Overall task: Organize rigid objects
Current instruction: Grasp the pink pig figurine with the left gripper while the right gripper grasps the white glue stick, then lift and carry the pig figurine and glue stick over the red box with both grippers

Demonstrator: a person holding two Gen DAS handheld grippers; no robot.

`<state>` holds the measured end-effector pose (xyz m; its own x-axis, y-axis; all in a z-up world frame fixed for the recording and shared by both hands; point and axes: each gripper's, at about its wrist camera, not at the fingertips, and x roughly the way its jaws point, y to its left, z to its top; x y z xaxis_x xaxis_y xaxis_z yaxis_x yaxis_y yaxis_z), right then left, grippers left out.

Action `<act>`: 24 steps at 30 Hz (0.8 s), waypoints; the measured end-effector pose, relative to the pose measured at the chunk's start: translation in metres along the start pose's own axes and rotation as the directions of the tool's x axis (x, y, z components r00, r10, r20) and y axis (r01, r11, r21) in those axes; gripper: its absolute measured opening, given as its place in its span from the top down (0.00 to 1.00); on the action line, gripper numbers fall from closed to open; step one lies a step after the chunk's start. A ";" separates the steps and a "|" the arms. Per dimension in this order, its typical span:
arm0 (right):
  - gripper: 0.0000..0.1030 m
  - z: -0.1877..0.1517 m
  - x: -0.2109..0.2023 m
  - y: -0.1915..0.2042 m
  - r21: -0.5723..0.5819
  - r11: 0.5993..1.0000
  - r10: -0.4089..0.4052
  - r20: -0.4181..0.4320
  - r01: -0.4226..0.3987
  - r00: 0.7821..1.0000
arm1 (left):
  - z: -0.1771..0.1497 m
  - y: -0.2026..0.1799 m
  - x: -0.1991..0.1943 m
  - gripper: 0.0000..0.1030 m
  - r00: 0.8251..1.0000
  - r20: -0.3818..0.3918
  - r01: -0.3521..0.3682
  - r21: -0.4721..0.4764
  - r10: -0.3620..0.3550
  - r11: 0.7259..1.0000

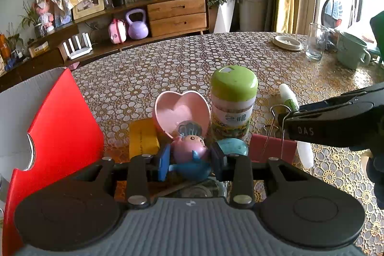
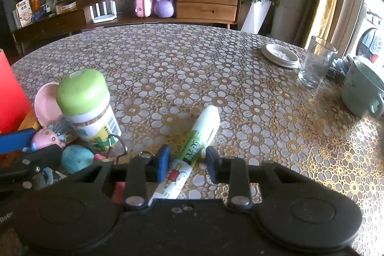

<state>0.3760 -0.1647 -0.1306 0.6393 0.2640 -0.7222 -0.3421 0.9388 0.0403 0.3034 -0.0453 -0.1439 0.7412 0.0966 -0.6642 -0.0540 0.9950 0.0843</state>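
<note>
Grasping step: left claw [image 1: 189, 157] clamped on toy figure [image 1: 190, 148]; right claw [image 2: 186, 163] straddling tube [image 2: 192, 150], contact unclear. Next, lifting both clear.

The red box [image 1: 60, 126] runs off the left edge; the gripper body hides the white tube's [image 2: 189, 155] near end.

Green-capped bottle [image 1: 233, 102], flower-patterned tablecloth [image 1: 168, 59]
</note>
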 end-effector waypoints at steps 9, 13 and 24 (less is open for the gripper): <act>0.91 -0.001 -0.024 -0.008 0.022 1.000 0.018 0.044 -0.019 0.999 | 0.003 0.004 -0.006 0.68 1.000 -0.016 0.001 -0.032 -0.002 0.999; 0.93 -0.005 -0.038 -0.010 0.011 0.999 0.030 0.059 -0.031 0.998 | 0.005 0.007 -0.014 0.68 1.000 -0.026 0.012 -0.057 -0.014 0.998; 0.92 -0.004 -0.035 -0.015 0.010 0.994 0.113 0.003 -0.113 0.994 | 0.002 0.010 -0.031 0.68 1.000 -0.011 0.020 -0.064 -0.021 0.998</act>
<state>0.3563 -0.1892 -0.1089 0.5989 0.3690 -0.7108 -0.4050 0.9052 0.1287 0.2815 -0.0386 -0.1209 0.7347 0.0758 -0.6741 -0.0815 0.9964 0.0232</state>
